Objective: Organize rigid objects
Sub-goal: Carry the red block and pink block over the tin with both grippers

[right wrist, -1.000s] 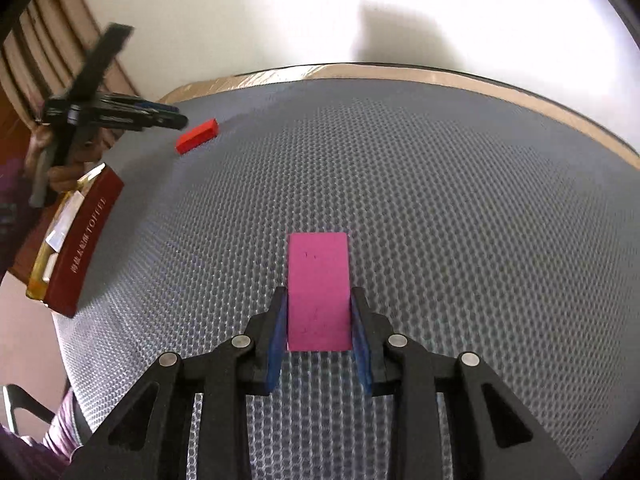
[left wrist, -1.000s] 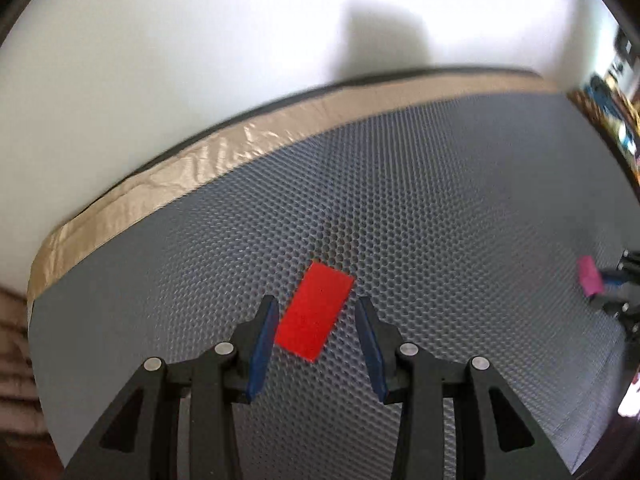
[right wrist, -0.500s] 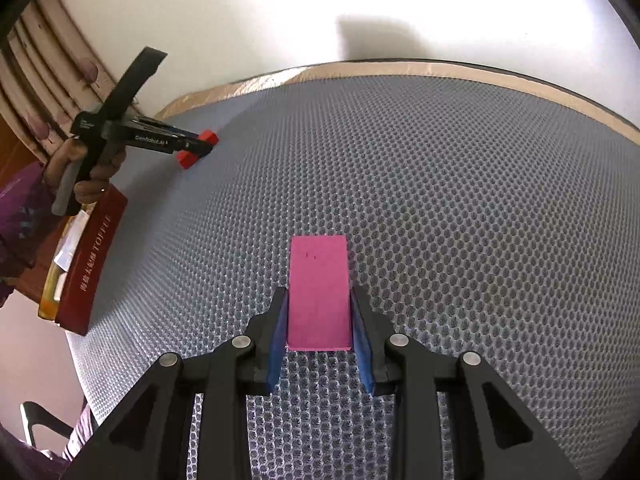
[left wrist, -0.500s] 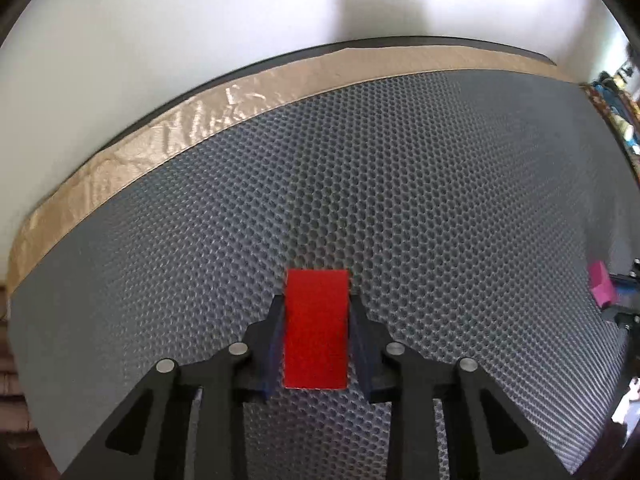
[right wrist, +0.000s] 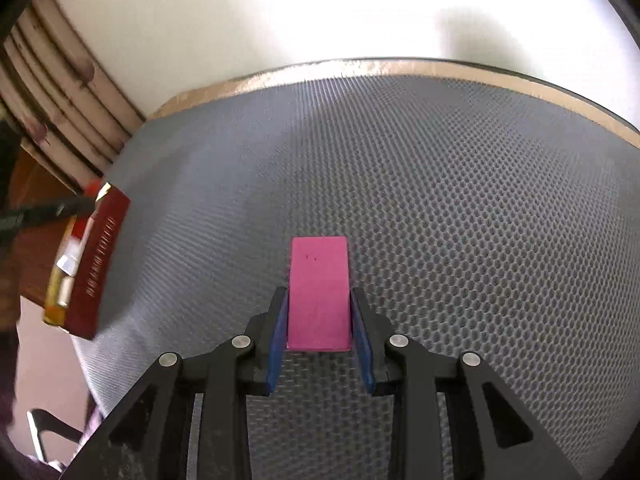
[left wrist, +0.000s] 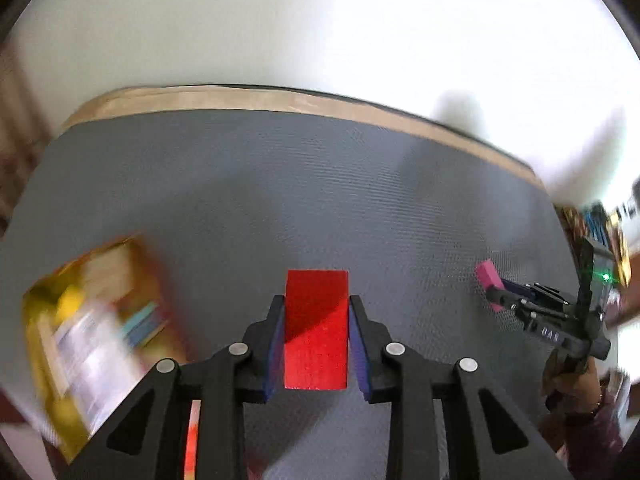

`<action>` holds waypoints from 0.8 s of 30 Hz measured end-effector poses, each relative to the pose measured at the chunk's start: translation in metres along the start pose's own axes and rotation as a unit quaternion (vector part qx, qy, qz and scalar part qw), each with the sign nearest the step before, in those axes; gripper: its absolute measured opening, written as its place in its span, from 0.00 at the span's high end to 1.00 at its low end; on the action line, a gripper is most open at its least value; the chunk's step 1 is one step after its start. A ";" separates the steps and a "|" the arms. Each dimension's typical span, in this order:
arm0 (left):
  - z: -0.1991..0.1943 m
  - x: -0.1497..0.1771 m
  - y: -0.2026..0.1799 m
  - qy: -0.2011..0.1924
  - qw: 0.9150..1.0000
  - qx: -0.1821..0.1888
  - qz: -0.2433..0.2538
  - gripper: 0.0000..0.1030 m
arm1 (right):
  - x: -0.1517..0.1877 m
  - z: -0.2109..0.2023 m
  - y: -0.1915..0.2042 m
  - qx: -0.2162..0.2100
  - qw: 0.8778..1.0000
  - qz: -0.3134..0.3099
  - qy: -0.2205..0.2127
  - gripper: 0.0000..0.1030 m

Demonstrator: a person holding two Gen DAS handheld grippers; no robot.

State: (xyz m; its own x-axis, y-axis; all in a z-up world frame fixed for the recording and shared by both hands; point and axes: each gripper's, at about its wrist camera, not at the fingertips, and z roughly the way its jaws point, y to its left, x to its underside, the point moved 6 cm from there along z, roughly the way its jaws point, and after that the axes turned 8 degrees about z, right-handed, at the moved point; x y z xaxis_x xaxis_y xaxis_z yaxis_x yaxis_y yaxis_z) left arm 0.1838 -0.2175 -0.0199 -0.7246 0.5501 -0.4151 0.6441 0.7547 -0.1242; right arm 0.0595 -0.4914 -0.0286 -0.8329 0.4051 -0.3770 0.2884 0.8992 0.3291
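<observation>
- Table [right wrist: 460,184]: covered by a grey mat with a honeycomb texture. A tan tape strip [left wrist: 248,98] edges the far side, against a white wall [left wrist: 320,20]. Both wrist views look steeply down onto the mat.
- Box [left wrist: 92,336]: a yellow and dark-red rectangular carton with printed labels, open side up. It shows at 8 o'clock in the left wrist view, heavily motion-blurred; in the right wrist view it sits at 9 o'clock at the mat's left edge. Contents are too blurred to identify.
- Left hand-held gripper [left wrist: 316,340]: black frame, blue pads. Jaws are narrowed and pressed on both long sides of the flat red rectangular block [left wrist: 316,328]. The block projects forward toward 12 o'clock, over the mat just right of the box. In the right wrist view this gripper is a dark blur at 9 o'clock, its red tip at the box's far corner.
- Right hand-held gripper [right wrist: 319,328]: same build. Jaws are narrowed and clamped on the flat pink rectangular block [right wrist: 319,292], which points to 12 o'clock over the mat centre. In the left wrist view it appears at 3 o'clock, held by a person's hand [left wrist: 568,372].
- The two blocks are well apart, red toward the box side, pink toward the opposite side.
</observation>
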 end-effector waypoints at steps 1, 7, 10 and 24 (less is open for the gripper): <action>-0.017 0.012 0.012 -0.005 1.000 -0.011 -0.017 0.71 | 0.000 -0.004 0.006 -0.008 1.000 0.004 -0.004 0.73; -0.069 0.074 0.085 -0.003 0.993 -0.077 -0.088 0.71 | 0.003 -0.016 0.052 -0.066 0.998 0.017 -0.016 0.73; -0.073 0.098 0.105 0.000 0.989 -0.100 -0.106 0.71 | 0.008 -0.016 0.077 -0.086 0.996 0.017 -0.016 0.73; 0.006 0.097 0.095 -0.007 0.995 -0.063 -0.072 0.69 | 0.022 -0.029 0.175 -0.148 0.989 -0.016 -0.002 0.73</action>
State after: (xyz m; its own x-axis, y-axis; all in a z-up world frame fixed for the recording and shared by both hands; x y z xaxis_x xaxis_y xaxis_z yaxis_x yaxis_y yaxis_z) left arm 0.1763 -0.0946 -0.0769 -0.8033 0.4284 -0.4138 0.4975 0.8646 -0.0707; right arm 0.0774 -0.3298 0.0460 -0.8372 0.3785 -0.3946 0.1107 0.8240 0.5556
